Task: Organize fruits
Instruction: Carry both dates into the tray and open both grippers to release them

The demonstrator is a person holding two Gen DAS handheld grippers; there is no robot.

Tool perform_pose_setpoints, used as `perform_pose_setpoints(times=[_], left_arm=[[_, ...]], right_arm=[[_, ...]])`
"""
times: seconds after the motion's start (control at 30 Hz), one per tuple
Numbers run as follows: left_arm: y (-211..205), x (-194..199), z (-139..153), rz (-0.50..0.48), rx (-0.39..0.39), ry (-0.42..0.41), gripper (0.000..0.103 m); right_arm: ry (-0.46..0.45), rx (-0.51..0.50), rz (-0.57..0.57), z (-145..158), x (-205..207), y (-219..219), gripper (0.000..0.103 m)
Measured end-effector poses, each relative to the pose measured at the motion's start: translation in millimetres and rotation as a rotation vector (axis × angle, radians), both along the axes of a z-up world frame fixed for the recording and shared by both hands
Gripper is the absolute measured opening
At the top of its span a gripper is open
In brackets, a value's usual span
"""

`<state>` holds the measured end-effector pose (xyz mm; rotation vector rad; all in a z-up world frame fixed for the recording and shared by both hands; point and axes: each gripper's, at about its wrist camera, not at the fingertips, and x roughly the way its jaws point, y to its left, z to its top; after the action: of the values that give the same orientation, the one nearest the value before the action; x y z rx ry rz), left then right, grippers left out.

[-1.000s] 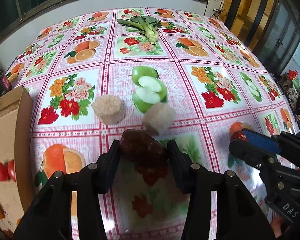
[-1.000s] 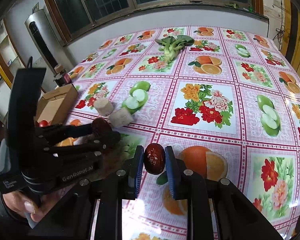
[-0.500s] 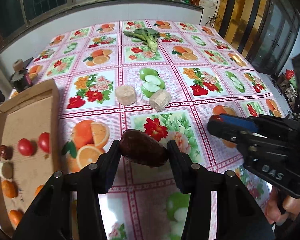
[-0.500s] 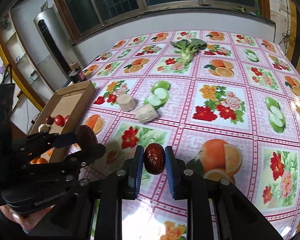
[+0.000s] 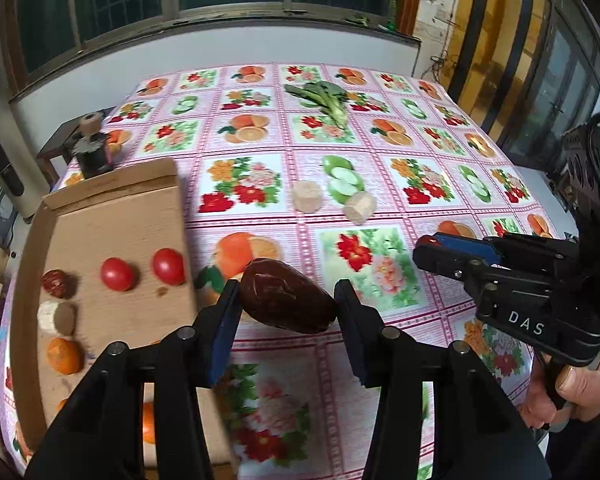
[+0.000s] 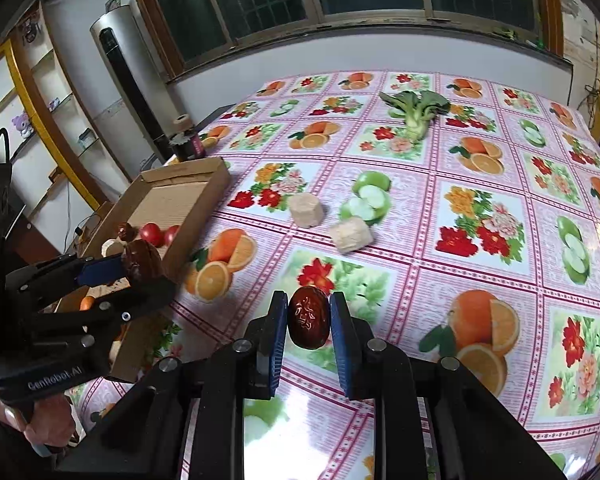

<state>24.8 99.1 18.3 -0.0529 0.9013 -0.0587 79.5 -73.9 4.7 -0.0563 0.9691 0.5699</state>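
My left gripper (image 5: 286,300) is shut on a dark red date (image 5: 286,302), held above the table beside the right wall of a cardboard box (image 5: 116,208). The box holds two red tomatoes (image 5: 168,266), a date (image 5: 55,282), a beige chunk (image 5: 56,317) and oranges (image 5: 63,356). My right gripper (image 6: 309,316) is shut on another dark red date (image 6: 309,318) above the tablecloth, to the right of the left gripper (image 6: 140,268). Two beige chunks (image 6: 306,210) (image 6: 350,234) lie on the table beyond.
A fruit-print tablecloth (image 6: 480,240) covers the table. A green leafy vegetable (image 6: 416,114) lies at the far side. A dark jar with a cork top (image 5: 92,148) stands behind the box. The right gripper also shows in the left wrist view (image 5: 432,252).
Both grippers have pulled back and up from the table with their dates. The left gripper has moved left, so the box and its fruit have come into view beside it.
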Motion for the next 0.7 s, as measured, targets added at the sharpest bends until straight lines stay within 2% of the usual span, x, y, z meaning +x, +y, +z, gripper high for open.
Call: perform_pose_setpoints(times=[0.7], left_arm=[[63, -18, 8, 0.11, 0.005, -0.028, 0.046]], right_arm=[[-0.002, -0.015, 0.113, 1, -3, 66, 0.022]])
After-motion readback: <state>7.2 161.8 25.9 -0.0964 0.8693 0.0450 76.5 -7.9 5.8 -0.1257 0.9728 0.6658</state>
